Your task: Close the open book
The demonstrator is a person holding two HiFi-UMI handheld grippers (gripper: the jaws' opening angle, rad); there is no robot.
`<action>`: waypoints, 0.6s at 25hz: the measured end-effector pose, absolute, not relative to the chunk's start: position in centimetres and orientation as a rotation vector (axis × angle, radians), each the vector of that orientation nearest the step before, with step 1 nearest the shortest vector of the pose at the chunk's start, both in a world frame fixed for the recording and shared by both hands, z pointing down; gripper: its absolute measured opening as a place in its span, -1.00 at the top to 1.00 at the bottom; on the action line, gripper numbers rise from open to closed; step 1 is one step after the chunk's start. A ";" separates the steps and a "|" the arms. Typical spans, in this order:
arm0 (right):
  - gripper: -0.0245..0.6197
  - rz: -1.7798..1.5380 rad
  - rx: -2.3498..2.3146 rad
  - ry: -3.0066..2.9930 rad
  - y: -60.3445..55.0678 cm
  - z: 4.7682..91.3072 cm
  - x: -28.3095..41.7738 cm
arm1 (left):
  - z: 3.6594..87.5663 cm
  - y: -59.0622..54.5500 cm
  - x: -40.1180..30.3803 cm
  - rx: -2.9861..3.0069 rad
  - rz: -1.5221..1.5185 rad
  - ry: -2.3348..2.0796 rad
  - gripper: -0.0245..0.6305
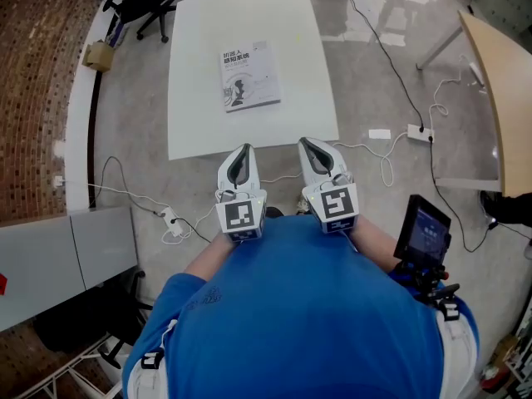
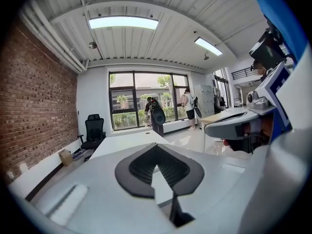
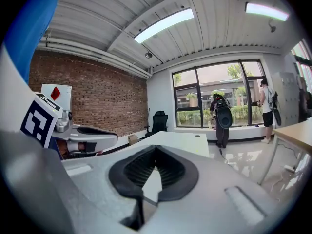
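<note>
Book [image 1: 249, 76] is lying flat on the white table [image 1: 199, 127], cover facing up and already closed, sitting a little left of the tabletop's middle and slightly askew to its edges. Both grippers are hanging close in front of the person's blue shirt [image 1: 299, 306], over the floor just short of the table's near edge and well apart from the book. The left gripper [image 1: 243, 150] is pointing toward the table with the book ahead of it and a touch to its right; its own view is showing its jaws pressed together at the tips with nothing between them. The right gripper [image 1: 309, 143] is sitting beside it, with the book lying ahead and to its left; its jaws are likewise meeting at the tips and carrying nothing. Neither gripper is touching the book or the table. A black office chair [image 1: 145, 2] is standing past the table's far left corner, and a white power strip [image 1: 420, 133] is lying on the floor to the right.
</note>
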State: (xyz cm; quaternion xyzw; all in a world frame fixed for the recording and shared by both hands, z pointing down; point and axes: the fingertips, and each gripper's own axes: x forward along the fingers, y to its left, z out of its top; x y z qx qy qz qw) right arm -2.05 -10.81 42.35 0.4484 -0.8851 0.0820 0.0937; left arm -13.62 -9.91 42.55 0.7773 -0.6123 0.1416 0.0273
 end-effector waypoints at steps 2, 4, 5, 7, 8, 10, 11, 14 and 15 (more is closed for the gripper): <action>0.91 0.259 1.338 -2.618 -11.6 43.0 -1.5 | 42.8 -11.0 -13.1 2.406 0.468 -1.876 0.91; 0.91 0.272 1.344 -2.612 -12.5 43.5 -1.2 | 43.2 -12.1 -12.6 2.415 0.487 -1.863 0.91; 0.91 0.277 1.347 -2.609 -12.9 43.7 -1.1 | 43.3 -12.6 -12.4 2.421 0.493 -1.857 0.91; 0.91 0.287 1.359 -2.597 -13.7 44.0 -1.0 | 43.5 -13.5 -12.2 2.433 0.505 -1.840 0.91; 0.91 0.292 1.366 -2.589 -14.1 44.2 -1.0 | 43.6 -14.0 -12.2 2.440 0.510 -1.829 0.91; 0.91 0.299 1.384 -2.570 -15.0 44.6 -1.1 | 44.1 -15.1 -12.1 2.454 0.516 -1.805 0.91; 0.91 0.299 1.391 -2.560 -15.5 44.9 -1.2 | 44.3 -15.7 -12.1 2.460 0.516 -1.791 0.91; 0.91 0.298 1.417 -2.524 -17.3 45.5 -1.4 | 45.2 -17.9 -12.5 2.483 0.514 -1.751 0.91; 0.91 0.300 1.429 -2.510 -17.9 45.7 -1.5 | 45.5 -18.6 -12.7 2.492 0.513 -1.738 0.91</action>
